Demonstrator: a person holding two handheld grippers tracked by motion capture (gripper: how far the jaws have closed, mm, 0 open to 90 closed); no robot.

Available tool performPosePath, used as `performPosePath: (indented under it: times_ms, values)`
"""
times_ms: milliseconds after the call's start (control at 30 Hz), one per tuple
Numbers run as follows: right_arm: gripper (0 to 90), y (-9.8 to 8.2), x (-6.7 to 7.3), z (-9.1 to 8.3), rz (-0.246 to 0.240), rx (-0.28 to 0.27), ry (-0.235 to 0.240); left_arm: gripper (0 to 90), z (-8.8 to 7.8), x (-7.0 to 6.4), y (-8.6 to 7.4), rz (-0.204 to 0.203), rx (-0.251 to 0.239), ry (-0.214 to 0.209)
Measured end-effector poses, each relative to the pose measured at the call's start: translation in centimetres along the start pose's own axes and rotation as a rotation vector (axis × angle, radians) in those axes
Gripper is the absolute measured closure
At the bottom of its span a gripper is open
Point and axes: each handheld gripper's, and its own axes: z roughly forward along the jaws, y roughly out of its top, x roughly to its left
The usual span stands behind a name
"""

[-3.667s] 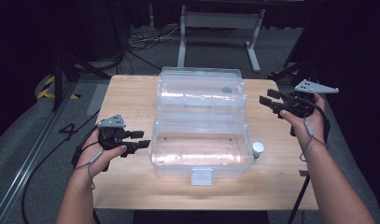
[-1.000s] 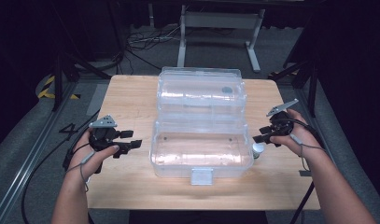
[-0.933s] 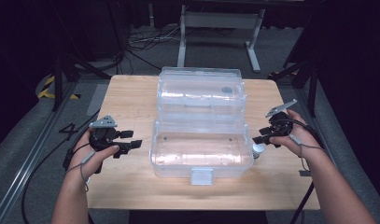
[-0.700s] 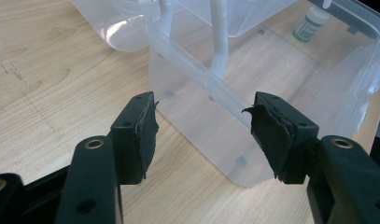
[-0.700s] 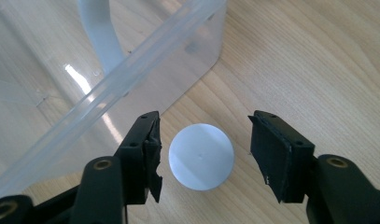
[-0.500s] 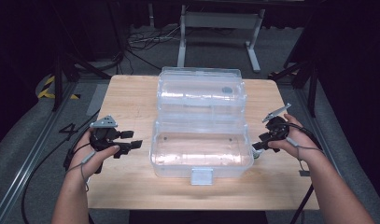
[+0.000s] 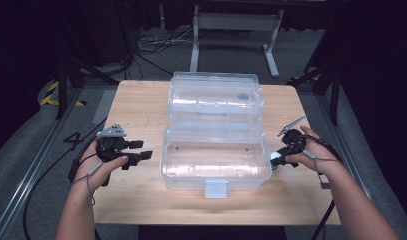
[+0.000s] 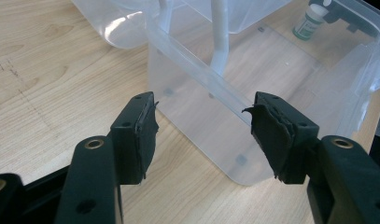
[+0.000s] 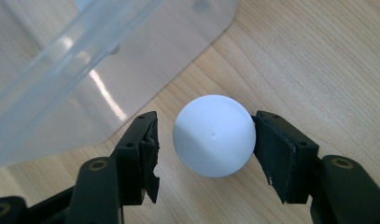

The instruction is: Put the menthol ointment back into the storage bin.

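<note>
Right gripper (image 9: 204, 140) pointed straight down over a small bottle with a white cap (image 9: 214, 135), its 2 jaws standing apart on either side of the cap; the jaws had just been opening, the right pad lay against or just beside the cap's edge, and a clear gap separated the left pad from it. In the high view the right gripper (image 7: 281, 156) sat at the right end of the clear plastic box (image 7: 216, 165), with the bottle standing on the wooden table (image 7: 141, 100) just outside that box wall. Seen from the left gripper view, the bottle (image 8: 310, 22) showed a green label beyond the far wall of the box. Left gripper (image 8: 204, 133) was held level near the left end of the box, its 2 jaws wide apart with nothing between them. The box's open lid (image 7: 216, 97) lay back behind the base
</note>
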Motion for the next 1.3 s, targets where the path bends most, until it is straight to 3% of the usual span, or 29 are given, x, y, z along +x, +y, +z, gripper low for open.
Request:
performPosePath:
  times_ms: [133,400,667,1033,1300]
  values:
    - [40.7,0.1,0.1,0.5,-0.008,0.025,-0.013,41.1,0.0,0.0,0.0,0.003,0.001,0.0]
    - [49.5,0.3,0.0,0.7,-0.017,0.049,-0.023,41.2,0.0,0.1,0.0,0.0,0.0,-0.003]
    - [50.1,0.3,0.0,0.5,-0.012,0.055,-0.024,41.1,0.0,0.1,-0.1,-0.004,0.001,-0.001]
    - [50.2,1.1,0.2,-1.5,-0.059,0.064,-0.028,41.2,0.0,0.2,-0.1,-0.004,0.0,-0.001]
    - [50.3,1.2,0.0,-3.1,-0.067,0.056,-0.034,41.2,0.0,0.2,-0.1,-0.006,0.0,-0.002]
